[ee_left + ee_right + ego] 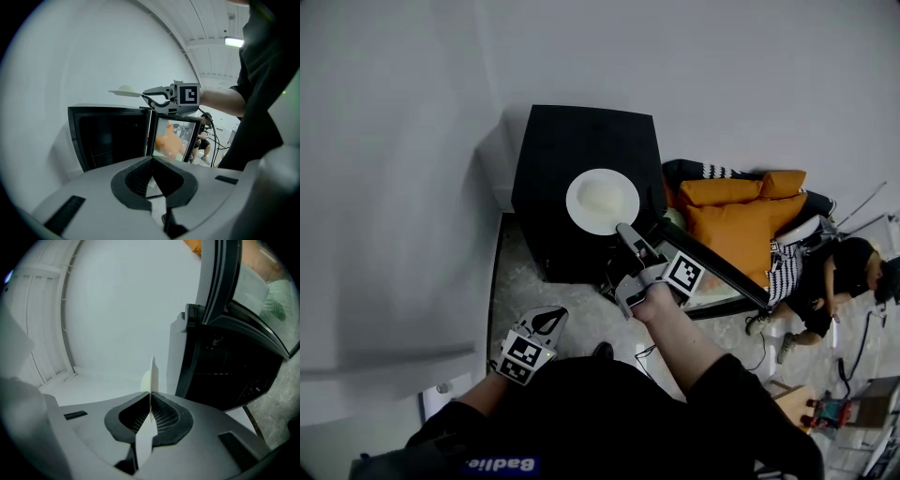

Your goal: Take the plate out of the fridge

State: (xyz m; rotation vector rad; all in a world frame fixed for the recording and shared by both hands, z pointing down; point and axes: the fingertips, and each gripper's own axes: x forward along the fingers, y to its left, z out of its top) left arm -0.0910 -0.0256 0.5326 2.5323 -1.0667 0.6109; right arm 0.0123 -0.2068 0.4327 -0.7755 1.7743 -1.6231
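Grips the plate [602, 200] by its rim in the clenched right gripper [623, 228], already outside and above the open fridge [581, 131]; shows the left gripper [551, 321] closed and empty; leaves, seemingly, only the setting-down.

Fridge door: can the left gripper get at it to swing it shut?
Probably yes. The left gripper is empty and faces the open fridge door with nothing between; the right gripper holds the plate above the fridge.
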